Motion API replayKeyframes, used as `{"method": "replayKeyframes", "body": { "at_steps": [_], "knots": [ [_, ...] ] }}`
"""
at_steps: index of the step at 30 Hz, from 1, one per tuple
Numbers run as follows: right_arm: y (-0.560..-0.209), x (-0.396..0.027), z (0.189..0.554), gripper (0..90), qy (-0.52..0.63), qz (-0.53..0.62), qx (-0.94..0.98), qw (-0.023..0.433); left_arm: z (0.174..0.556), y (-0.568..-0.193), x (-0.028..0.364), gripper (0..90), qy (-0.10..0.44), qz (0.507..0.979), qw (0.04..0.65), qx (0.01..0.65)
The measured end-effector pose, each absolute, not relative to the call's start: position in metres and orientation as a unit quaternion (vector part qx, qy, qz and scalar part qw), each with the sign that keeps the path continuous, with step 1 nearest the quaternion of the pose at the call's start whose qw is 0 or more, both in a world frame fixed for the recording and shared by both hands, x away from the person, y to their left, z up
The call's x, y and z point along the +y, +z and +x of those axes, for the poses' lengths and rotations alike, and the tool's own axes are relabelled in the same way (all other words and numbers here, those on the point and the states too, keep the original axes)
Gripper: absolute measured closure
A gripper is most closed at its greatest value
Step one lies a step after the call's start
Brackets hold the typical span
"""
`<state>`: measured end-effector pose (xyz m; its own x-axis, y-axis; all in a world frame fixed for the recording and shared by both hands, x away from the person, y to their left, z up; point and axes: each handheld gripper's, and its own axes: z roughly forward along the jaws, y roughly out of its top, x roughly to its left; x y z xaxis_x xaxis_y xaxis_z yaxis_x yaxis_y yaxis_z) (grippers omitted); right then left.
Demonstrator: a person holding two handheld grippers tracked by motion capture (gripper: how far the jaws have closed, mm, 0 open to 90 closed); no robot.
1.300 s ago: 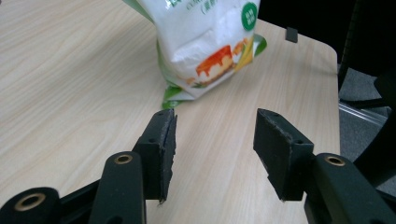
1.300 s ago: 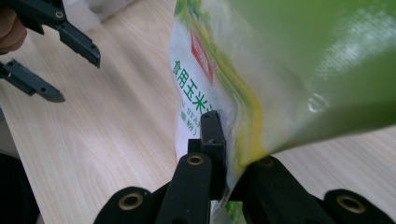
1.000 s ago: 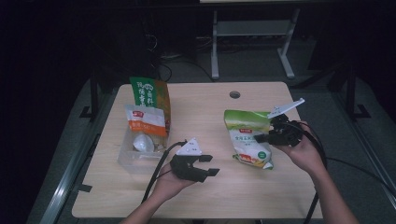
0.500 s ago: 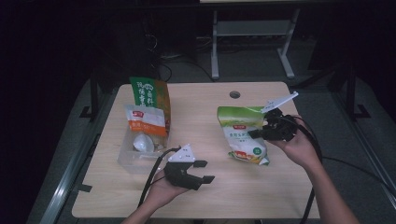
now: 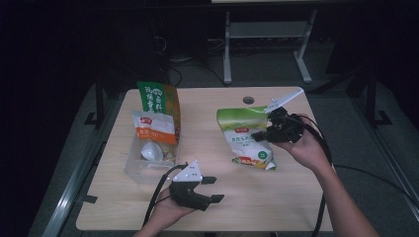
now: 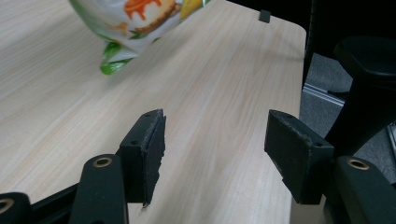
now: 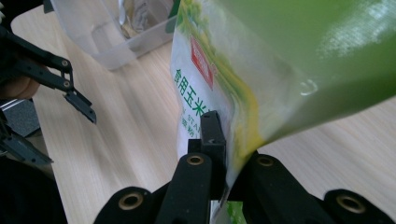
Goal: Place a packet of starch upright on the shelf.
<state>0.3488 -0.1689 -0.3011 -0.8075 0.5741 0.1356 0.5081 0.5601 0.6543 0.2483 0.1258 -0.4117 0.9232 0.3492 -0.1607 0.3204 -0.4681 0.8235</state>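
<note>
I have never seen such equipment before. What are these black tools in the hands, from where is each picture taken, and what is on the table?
A person sits at a wooden table and holds a hand-operated gripper with two jaws in each hand. The high view looks down from above. Each of the other two pictures comes from a small camera riding on one gripper, looking along its black jaws.

The right gripper is shut on the edge of a green and white pouch, lifting it. The left gripper is open and holds nothing; its jaws have just been opening.

At the left side of the table stands a clear plastic box with two more packets in it.
</note>
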Motion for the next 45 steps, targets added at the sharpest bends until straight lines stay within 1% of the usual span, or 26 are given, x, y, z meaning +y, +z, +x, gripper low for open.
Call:
{"method": "replayKeyframes", "body": {
  "at_steps": [17,37,45],
  "knots": [
    [-0.280,-0.129,0.360,89.9,0.359,0.270,0.893,0.036,0.235,-0.421,0.132,36.9,0.016,0.859,0.474,0.193],
    [-0.260,-0.087,0.371,89.9,0.368,0.218,0.903,0.035,0.225,-0.424,0.133,35.8,0.014,0.857,0.481,0.182],
    [-0.250,-0.060,0.375,89.9,0.376,0.194,0.906,0.028,0.222,-0.424,0.132,35.4,0.012,0.860,0.481,0.172]
  ]
}}
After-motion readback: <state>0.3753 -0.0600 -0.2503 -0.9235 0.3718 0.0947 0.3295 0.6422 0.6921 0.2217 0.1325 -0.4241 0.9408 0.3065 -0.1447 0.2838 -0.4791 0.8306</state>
